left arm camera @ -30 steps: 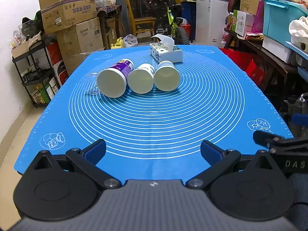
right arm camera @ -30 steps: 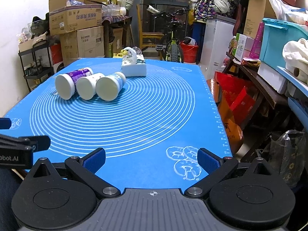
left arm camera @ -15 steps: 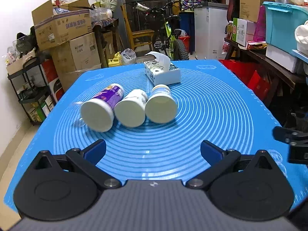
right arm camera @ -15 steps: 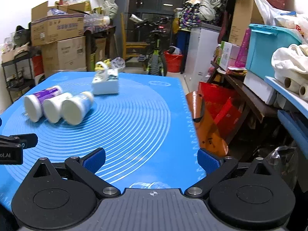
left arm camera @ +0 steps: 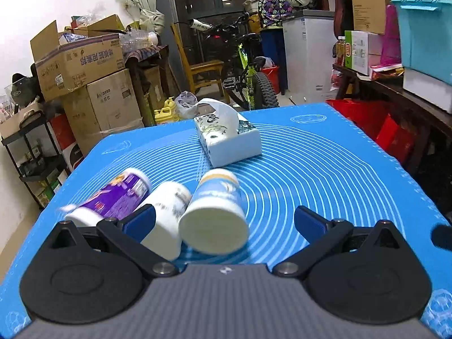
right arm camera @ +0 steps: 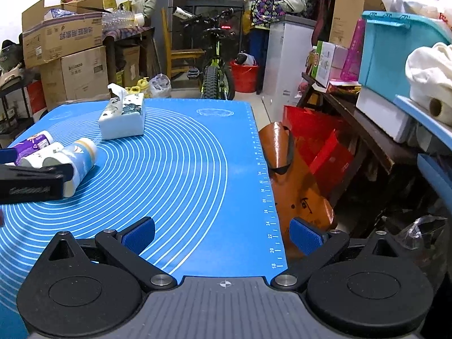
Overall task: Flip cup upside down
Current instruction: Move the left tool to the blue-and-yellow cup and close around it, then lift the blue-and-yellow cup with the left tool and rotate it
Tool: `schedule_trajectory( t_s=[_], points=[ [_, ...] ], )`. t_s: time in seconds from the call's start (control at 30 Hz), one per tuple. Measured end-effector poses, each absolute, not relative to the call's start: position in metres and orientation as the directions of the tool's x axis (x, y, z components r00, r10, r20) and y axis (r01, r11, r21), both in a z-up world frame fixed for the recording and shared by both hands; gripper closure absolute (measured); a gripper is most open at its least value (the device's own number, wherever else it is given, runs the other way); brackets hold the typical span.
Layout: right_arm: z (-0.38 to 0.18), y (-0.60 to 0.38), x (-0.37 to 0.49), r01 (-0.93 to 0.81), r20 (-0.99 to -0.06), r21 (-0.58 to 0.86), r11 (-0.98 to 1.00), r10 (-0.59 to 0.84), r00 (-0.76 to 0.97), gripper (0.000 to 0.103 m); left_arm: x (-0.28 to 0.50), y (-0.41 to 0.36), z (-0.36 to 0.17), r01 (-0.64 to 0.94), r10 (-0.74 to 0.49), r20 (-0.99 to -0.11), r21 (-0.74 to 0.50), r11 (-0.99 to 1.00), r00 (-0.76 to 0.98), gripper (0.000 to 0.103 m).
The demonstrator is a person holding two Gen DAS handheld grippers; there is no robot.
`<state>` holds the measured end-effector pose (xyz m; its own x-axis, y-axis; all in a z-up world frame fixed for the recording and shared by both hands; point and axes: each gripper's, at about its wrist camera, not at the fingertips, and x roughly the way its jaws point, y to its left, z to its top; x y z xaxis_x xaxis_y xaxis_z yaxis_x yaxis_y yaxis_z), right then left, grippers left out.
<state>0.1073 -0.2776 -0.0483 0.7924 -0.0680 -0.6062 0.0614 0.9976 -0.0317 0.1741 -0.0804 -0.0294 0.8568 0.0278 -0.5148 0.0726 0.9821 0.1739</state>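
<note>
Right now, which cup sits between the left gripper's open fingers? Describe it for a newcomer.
On the blue ringed mat, in front of the tissue box, three cups lie on their sides in a row. It is the rightmost cup, with a blue-and-white print, beside the plain white cup and the purple cup.

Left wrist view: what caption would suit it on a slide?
Open left gripper closes in on three cups lying on a blue mat, nearest the blue-and-white cup.

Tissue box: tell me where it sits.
In the left wrist view the tissue box sits mid-mat, just beyond the three lying cups.
</note>
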Motion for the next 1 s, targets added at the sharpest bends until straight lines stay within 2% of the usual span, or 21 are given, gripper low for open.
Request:
schedule_trajectory(
  t_s=[0.23, 0.27, 0.3, 0.67, 0.77, 0.83, 1.0],
  points=[
    [-0.061, -0.282, 0.124, 0.064, -0.622, -0.004, 0.998, -0.053, 0.781, 0.002, 0.206, -0.093, -0.046, 0.069, 0.06, -0.558, 0.208, 0.976, 0.828, 0.002],
    [-0.063, -0.282, 0.125, 0.066, -0.625, 0.002, 0.998, -0.05, 0.779, 0.002, 0.208, -0.093, -0.048, 0.064, 0.066, -0.558, 0.21, 0.976, 0.827, 0.005],
    [-0.064, -0.283, 0.127, 0.067, -0.627, 0.008, 0.998, -0.047, 0.777, 0.002, 0.209, -0.094, -0.049, 0.064, 0.066, -0.561, 0.209, 0.976, 0.825, 0.012],
    [-0.074, -0.281, 0.132, 0.069, -0.639, 0.01, 0.998, -0.046, 0.768, 0.002, 0.225, -0.089, -0.056, 0.022, 0.11, -0.592, 0.211, 0.977, 0.799, 0.012],
    [-0.074, -0.282, 0.132, 0.071, -0.638, 0.011, 0.997, -0.047, 0.768, 0.002, 0.226, -0.088, -0.057, 0.008, 0.132, -0.592, 0.228, 0.974, 0.795, 0.024],
    [-0.074, -0.283, 0.131, 0.075, -0.638, 0.012, 0.997, -0.05, 0.768, 0.002, 0.225, -0.087, -0.056, 0.005, 0.139, -0.586, 0.237, 0.972, 0.798, 0.036],
    [-0.072, -0.284, 0.131, 0.085, -0.638, 0.017, 0.996, -0.055, 0.768, 0.002, 0.223, -0.085, -0.052, 0.008, 0.121, -0.592, 0.211, 0.978, 0.797, 0.039]
  ],
)
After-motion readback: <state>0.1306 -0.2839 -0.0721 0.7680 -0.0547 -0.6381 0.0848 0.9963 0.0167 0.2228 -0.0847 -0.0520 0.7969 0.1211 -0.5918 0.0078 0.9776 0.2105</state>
